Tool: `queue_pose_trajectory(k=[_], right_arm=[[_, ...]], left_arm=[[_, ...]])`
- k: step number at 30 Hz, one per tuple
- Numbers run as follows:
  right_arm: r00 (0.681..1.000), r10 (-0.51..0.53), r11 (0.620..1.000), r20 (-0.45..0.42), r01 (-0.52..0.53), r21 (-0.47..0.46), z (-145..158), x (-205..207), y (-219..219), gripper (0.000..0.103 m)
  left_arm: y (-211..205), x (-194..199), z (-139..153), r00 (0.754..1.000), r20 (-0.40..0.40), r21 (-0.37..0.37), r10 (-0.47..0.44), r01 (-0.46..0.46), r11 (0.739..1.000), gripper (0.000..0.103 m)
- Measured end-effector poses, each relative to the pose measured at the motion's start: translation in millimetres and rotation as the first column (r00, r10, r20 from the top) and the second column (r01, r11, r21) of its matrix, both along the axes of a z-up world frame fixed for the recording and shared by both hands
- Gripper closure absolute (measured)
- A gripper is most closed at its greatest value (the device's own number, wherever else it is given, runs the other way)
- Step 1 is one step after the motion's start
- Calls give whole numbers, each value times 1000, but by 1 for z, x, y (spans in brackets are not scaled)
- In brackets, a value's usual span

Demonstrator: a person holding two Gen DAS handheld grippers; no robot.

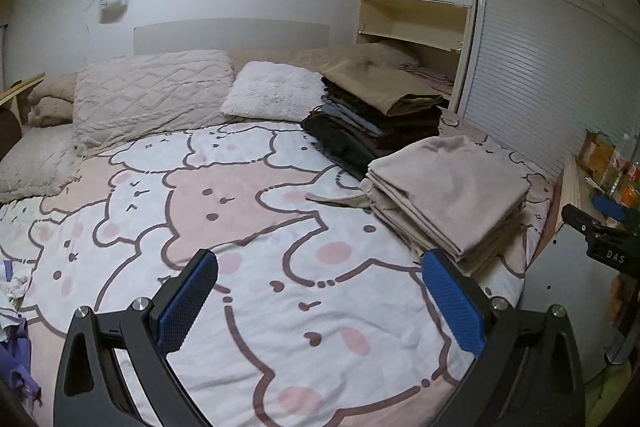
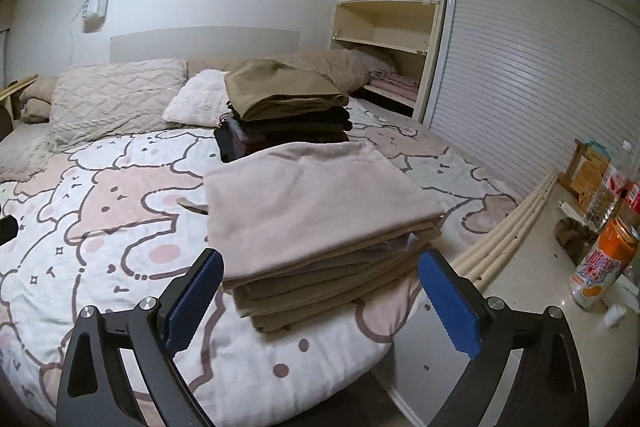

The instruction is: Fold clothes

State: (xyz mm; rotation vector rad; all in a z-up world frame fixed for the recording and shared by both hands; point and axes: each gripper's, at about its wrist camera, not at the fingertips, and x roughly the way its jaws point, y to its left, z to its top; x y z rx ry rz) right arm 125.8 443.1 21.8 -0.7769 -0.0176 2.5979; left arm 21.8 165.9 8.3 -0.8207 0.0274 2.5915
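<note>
A stack of folded beige clothes [image 1: 452, 195] lies on the bed's right side; in the right wrist view it [image 2: 316, 211] sits just beyond my fingers. Behind it stands a taller stack of dark folded clothes topped by an olive garment [image 1: 380, 107], also in the right wrist view [image 2: 288, 99]. My left gripper [image 1: 320, 303] is open and empty above the cartoon bedspread [image 1: 240, 227]. My right gripper [image 2: 320, 303] is open and empty, in front of the beige stack; its body shows at the right edge of the left view [image 1: 600, 235]. Unfolded purple and white clothes [image 1: 12, 327] lie at the left edge.
Pillows [image 1: 152, 91] line the headboard. An open shelf unit [image 2: 384, 39] and a slatted door [image 2: 520, 99] stand at the right. A side table [image 2: 540, 287] holds an orange can [image 2: 604, 263], a plastic bottle [image 2: 608, 187] and wooden rods [image 2: 516, 227].
</note>
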Motion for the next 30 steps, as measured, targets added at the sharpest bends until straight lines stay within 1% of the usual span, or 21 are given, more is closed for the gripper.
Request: queue_pose_trajectory(k=[12, 21, 30], right_arm=[[1000, 7, 1000, -4, -7, 21, -1, 3, -24, 2], [1000, 12, 999, -1, -12, 36, 1, 6, -33, 2], [1000, 20, 999, 16, -21, 48, 1, 5, -38, 2]], left_arm=[[-7, 8, 0, 1000, -18, -20, 8, -8, 1000, 1], [-9, 8, -4, 1000, -7, -26, 19, -19, 999, 1], [-13, 7, -3, 999, -12, -24, 50, -51, 998, 1]])
